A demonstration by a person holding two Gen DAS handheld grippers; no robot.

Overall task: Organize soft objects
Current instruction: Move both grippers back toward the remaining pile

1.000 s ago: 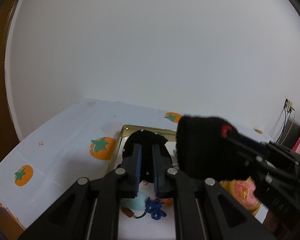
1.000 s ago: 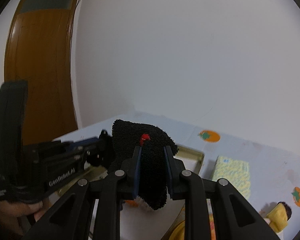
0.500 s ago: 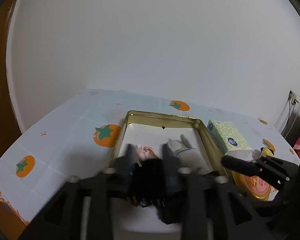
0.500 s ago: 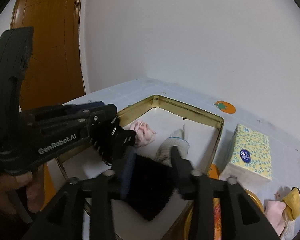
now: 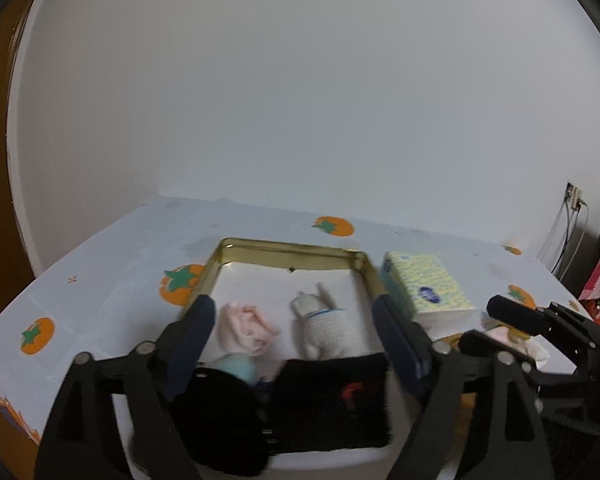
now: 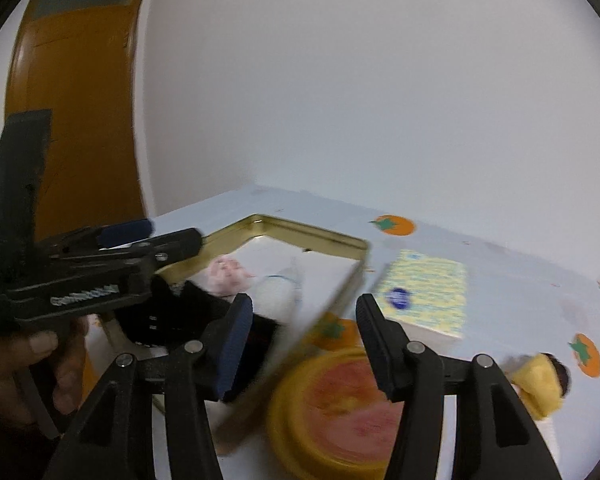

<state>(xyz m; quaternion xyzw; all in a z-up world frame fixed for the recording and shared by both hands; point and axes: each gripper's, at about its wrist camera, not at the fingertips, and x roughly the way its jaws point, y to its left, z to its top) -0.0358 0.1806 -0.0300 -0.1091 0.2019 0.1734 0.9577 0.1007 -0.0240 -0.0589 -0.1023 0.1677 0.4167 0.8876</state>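
A black sock with a red mark [image 5: 332, 404] lies flat at the near end of the gold-rimmed tray [image 5: 288, 250], beside a second black bundle [image 5: 220, 420]. My left gripper [image 5: 296, 344] is open just above them, holding nothing. A pink cloth [image 5: 246, 330], a white knitted toy [image 5: 326, 326] and a pale blue item [image 5: 236, 366] also lie in the tray. My right gripper [image 6: 300, 344] is open and empty, over the tray's right rim [image 6: 332, 292]. It also shows in the left wrist view [image 5: 496, 324]. The black sock shows dimly behind its left finger [image 6: 232, 344].
A yellow tissue pack [image 5: 428, 288] lies right of the tray. A round yellow lid with a pink centre [image 6: 340, 404] sits in front of it. A yellow and black soft item [image 6: 540, 384] lies at the far right. The table's left edge [image 5: 4, 364] drops off near a brown door [image 6: 76, 120].
Both grippers came down with the black sock to the tray, then opened. The sock now lies in the tray. The right gripper has swung right, away from it.
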